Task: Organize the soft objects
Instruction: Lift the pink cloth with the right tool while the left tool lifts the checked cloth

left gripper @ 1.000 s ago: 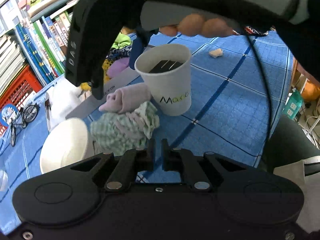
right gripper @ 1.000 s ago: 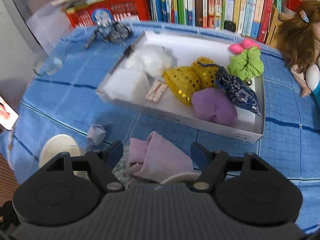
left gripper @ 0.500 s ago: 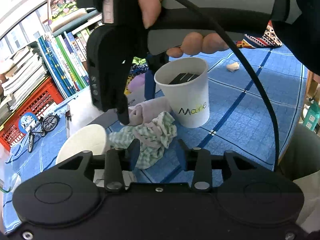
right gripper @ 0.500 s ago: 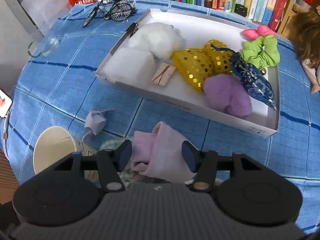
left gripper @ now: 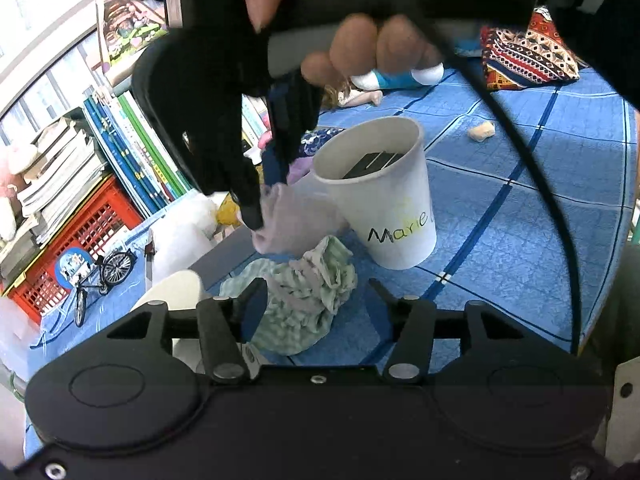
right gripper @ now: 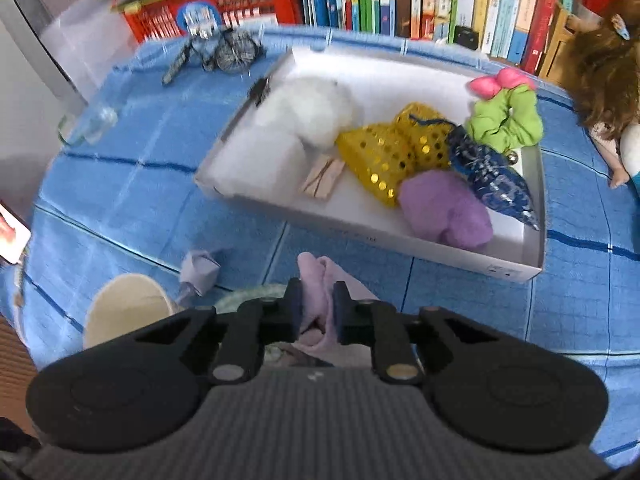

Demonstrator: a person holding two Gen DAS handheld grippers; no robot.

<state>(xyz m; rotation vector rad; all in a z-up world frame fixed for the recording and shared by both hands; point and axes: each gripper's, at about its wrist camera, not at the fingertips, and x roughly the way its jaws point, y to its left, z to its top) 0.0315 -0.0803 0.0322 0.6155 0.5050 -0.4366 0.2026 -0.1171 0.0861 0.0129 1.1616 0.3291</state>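
Observation:
My right gripper [right gripper: 317, 306] is shut on a pale pink cloth [right gripper: 316, 276], pinching its bunched top. In the left wrist view the same right gripper [left gripper: 266, 200] comes down from above, and the pink cloth [left gripper: 296, 220] hangs from it beside a white paper cup [left gripper: 384, 200]. A green checked cloth [left gripper: 308, 300] lies crumpled just below the pink one. My left gripper [left gripper: 316, 296] is near the green cloth with its jaws opening, and the pads do not press on it. The white tray [right gripper: 360, 236] behind holds several soft items.
In the tray lie a white fluffy ball [right gripper: 308, 112], yellow sequin pouches [right gripper: 380, 156], a purple cloth [right gripper: 444, 208], a blue pouch [right gripper: 492, 176] and a green scrunchie [right gripper: 504, 120]. A second cup [right gripper: 124, 312], crumpled paper [right gripper: 200, 268], a toy bicycle [right gripper: 216, 48], books and a doll surround it.
The right gripper's jaws have closed onto the pink cloth. The left gripper's jaws have gone from shut to apart, and its view has tilted upward.

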